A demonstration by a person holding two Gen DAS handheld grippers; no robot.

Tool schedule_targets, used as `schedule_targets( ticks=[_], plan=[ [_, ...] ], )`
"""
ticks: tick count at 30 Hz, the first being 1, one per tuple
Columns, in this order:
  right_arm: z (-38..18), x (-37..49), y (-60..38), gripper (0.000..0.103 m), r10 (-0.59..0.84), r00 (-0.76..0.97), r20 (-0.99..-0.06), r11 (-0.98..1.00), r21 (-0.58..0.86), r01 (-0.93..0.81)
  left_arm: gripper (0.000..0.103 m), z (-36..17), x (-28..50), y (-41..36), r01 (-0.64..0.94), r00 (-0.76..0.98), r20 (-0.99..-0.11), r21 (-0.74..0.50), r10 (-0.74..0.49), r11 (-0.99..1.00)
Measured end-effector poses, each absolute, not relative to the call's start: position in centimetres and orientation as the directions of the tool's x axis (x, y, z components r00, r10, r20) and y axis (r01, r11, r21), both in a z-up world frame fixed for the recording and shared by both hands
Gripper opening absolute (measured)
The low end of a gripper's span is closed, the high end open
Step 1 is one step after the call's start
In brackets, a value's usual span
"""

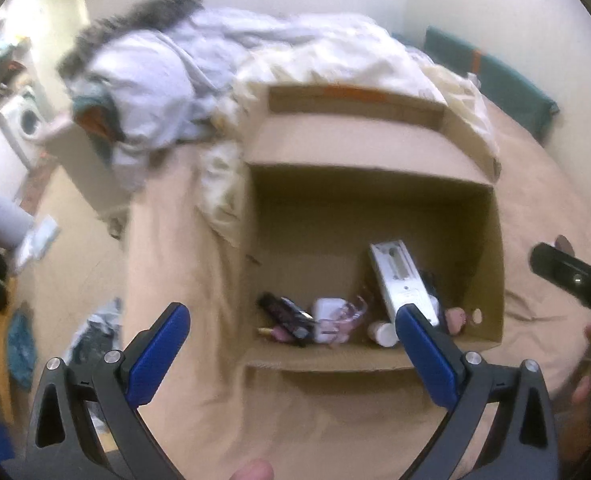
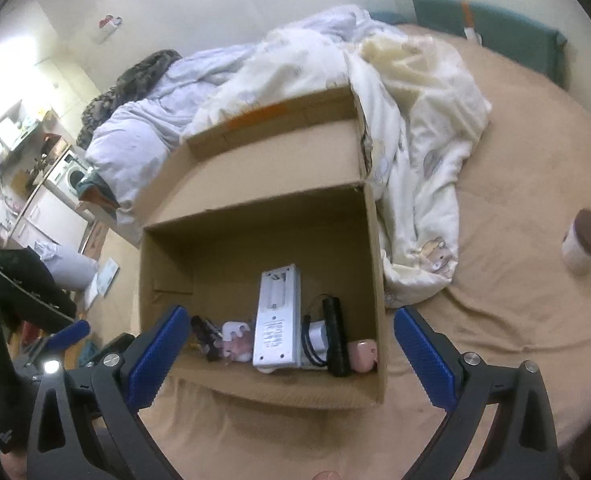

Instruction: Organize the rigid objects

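Note:
An open cardboard box (image 1: pixel 491 248) (image 2: pixel 369 240) stands on a bed with a tan sheet. On its floor lie a long white device (image 1: pixel 399 276) (image 2: pixel 277 320), a black flashlight (image 2: pixel 335 336), a small white plug-like block (image 1: pixel 327 312) (image 2: pixel 233 330), a dark tube (image 1: pixel 283 312), a white bottle (image 1: pixel 383 334) and a pink case (image 2: pixel 361 354). My left gripper (image 1: pixel 293 309) hangs open above the box's near side, holding nothing. My right gripper (image 2: pixel 292 312) is also open and empty over the near edge. A white jar with a brown lid (image 2: pixel 585 246) rests on the sheet to the right.
A rumpled cream and pale-blue quilt (image 1: pixel 335 56) (image 2: pixel 415 120) is piled behind and right of the box. A teal pillow (image 2: pixel 495 24) lies at the head of the bed. Left of the bed are the floor, scattered clothes and a washing machine (image 2: pixel 71 176).

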State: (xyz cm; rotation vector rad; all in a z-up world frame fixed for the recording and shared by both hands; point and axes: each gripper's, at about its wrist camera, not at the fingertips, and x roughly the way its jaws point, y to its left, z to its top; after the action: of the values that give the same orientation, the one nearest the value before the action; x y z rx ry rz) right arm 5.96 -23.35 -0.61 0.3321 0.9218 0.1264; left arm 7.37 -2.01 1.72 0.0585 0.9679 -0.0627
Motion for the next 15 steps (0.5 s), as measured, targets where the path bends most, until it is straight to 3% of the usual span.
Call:
schedule_targets(
  ticks=[9,15],
  plan=[
    [2.7,0.3,-21.7,0.103,0.208,0.664,-0.718,0.964,0.265,-0.015,0.102,5.9,2.4,-0.8,0.092,0.681,-0.732,0.043,-0.031,0.995],
    [2.7,-3.1,-21.4,0.103,0.196,0.703,-0.683,0.971,0.235,-0.041,0.102,7.0,-0.7,0.4,0.118,0.705,-0.702,-0.021,-0.099,0.993]
  ],
)
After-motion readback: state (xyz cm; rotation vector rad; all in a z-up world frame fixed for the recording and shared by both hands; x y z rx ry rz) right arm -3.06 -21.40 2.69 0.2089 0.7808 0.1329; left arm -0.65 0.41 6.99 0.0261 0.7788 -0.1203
